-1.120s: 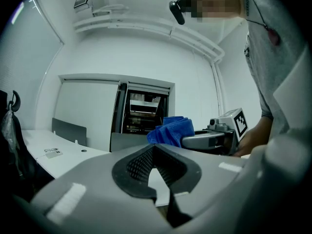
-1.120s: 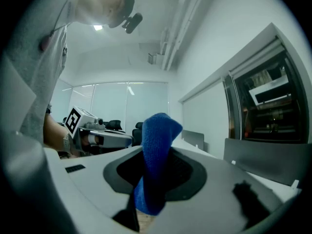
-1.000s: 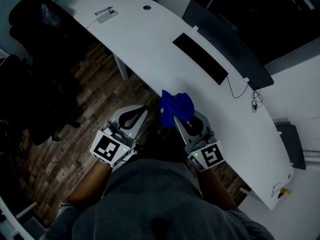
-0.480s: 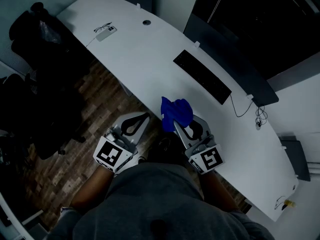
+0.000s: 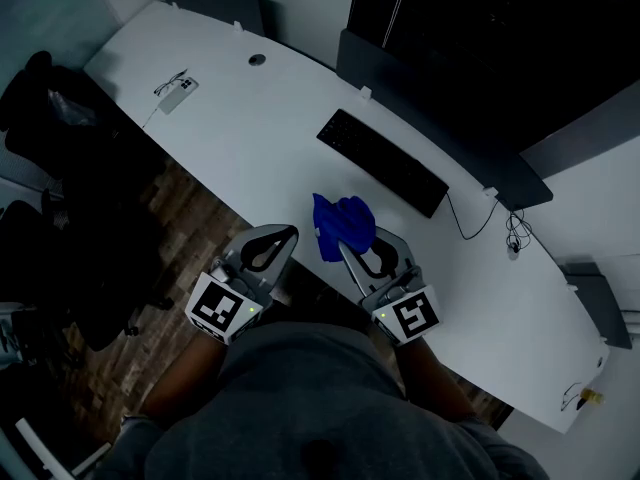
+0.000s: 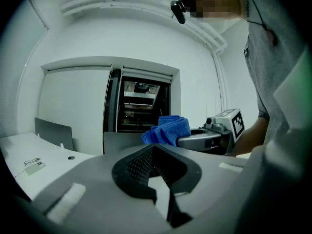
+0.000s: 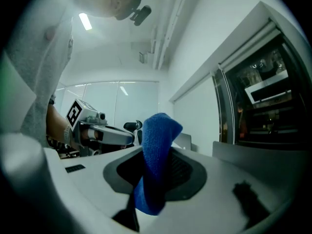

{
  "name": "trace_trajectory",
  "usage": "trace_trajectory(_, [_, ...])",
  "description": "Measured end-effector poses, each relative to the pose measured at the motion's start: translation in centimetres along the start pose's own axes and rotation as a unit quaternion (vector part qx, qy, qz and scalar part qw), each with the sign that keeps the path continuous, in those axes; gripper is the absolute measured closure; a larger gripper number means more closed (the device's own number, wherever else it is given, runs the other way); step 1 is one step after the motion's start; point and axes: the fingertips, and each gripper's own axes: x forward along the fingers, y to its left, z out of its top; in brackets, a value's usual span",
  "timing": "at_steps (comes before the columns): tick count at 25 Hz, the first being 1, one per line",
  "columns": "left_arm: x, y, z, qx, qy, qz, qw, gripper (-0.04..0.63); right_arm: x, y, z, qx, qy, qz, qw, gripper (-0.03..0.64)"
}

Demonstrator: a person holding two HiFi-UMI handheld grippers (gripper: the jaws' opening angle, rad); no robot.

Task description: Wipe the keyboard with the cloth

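Head view alone shows the keyboard [image 5: 382,163] on the counter [image 5: 250,118], apart from the blue cloth [image 5: 343,225], which the right tool [image 5: 350,245] clamps, its tips hidden; the left tool [image 5: 287,235] has jaws together, empty.

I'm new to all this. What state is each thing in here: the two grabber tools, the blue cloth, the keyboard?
left gripper: shut, holding nothing.
right gripper: shut on the blue cloth.
blue cloth: bunched up, clamped in the right gripper, apart from the keyboard.
keyboard: lying flat on the white desk, nothing touching it.
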Motion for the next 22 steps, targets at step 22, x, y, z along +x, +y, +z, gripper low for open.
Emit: trace_trajectory(22, [14.1, 9.2, -1.5, 0.012, 0.017, -0.171, 0.9851, 0.589, 6.5, -12.1, -2.8, 0.014, 0.059, -0.150, 0.987, 0.502])
